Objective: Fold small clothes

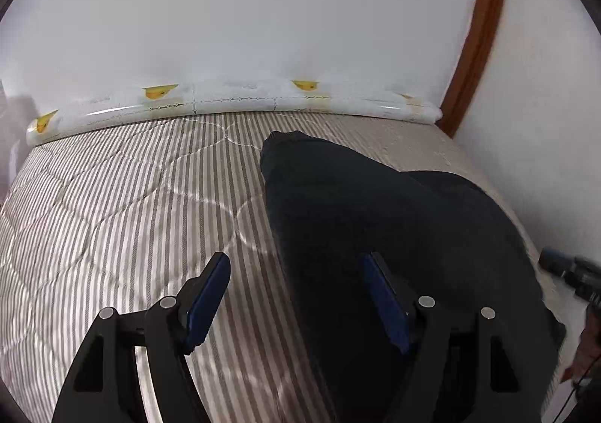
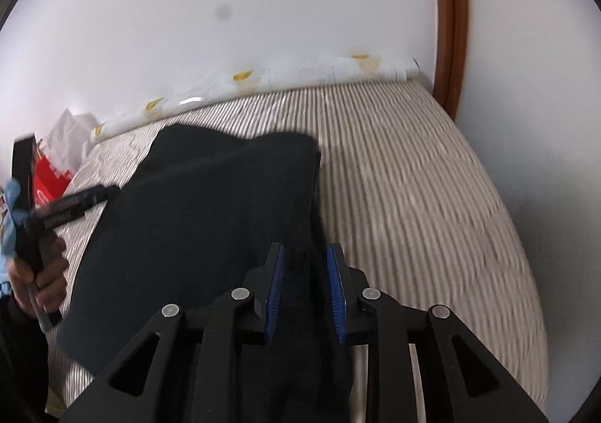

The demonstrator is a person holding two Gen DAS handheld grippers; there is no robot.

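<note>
A black garment lies folded on the striped bed cover. My left gripper hangs just above it with its jaws wide apart. The garment's left edge runs between its fingers, and the pads touch nothing. In the right wrist view the same garment spreads to the left. My right gripper stands narrowly open over the garment's right edge. A blurred ridge of black cloth lies between its blue pads. I see no firm pinch on it. The left gripper shows at the far left, held by a hand.
A white padded bumper with yellow marks runs along the bed's far edge below the white wall. A brown door frame stands at the back right. A red and white bag sits beyond the bed's left end. Bare striped cover spreads right of the garment.
</note>
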